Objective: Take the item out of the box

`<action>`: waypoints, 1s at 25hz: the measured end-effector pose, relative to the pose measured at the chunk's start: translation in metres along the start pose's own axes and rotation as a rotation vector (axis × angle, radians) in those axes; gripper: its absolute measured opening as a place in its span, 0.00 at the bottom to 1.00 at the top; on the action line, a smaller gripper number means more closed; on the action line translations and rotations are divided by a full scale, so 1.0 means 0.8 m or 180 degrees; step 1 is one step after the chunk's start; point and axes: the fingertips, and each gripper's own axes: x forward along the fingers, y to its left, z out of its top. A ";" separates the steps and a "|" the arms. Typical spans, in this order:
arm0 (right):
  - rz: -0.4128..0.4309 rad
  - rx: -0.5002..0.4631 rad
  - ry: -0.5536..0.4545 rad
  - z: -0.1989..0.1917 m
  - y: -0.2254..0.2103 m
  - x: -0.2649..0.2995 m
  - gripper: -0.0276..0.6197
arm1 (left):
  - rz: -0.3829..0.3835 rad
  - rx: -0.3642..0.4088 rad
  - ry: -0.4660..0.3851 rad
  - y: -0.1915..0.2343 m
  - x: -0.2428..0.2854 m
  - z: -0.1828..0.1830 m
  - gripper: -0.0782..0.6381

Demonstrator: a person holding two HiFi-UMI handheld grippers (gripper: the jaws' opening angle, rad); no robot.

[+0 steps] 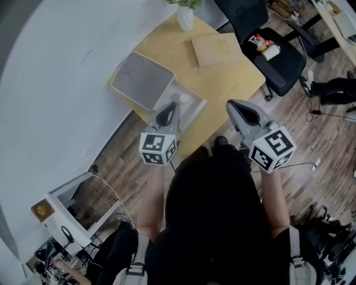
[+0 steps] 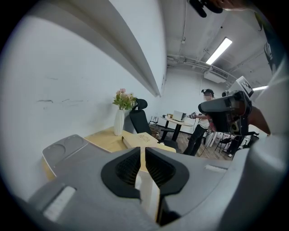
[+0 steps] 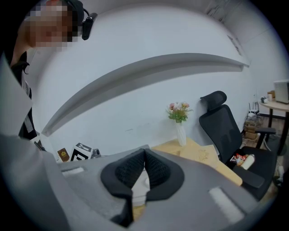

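Observation:
On the wooden table [image 1: 222, 83] lies a grey box lid [image 1: 142, 80], with a pale open box [image 1: 189, 103] beside it near the front edge. The lid also shows in the left gripper view [image 2: 67, 149]. What the box holds is hidden. My left gripper [image 1: 167, 116] hovers over the pale box, shut with nothing between its jaws [image 2: 141, 155]. My right gripper [image 1: 243, 114] hangs off the table's front right corner, also shut and empty [image 3: 144, 155]. Neither touches the box.
A flat cardboard box [image 1: 216, 49] lies at the table's far side, next to a white vase with flowers [image 1: 185, 16]. A black office chair [image 1: 272, 50] with snack packs stands to the right. A white wall runs along the left.

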 end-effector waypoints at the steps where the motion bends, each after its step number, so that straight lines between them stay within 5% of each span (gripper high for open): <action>1: -0.0024 0.0015 0.0013 -0.002 -0.002 0.002 0.05 | -0.0024 0.0004 0.0024 0.002 0.004 -0.003 0.13; 25: -0.0280 0.0260 0.0397 -0.045 -0.032 0.032 0.05 | -0.0303 0.0317 0.0883 0.039 0.101 -0.130 0.28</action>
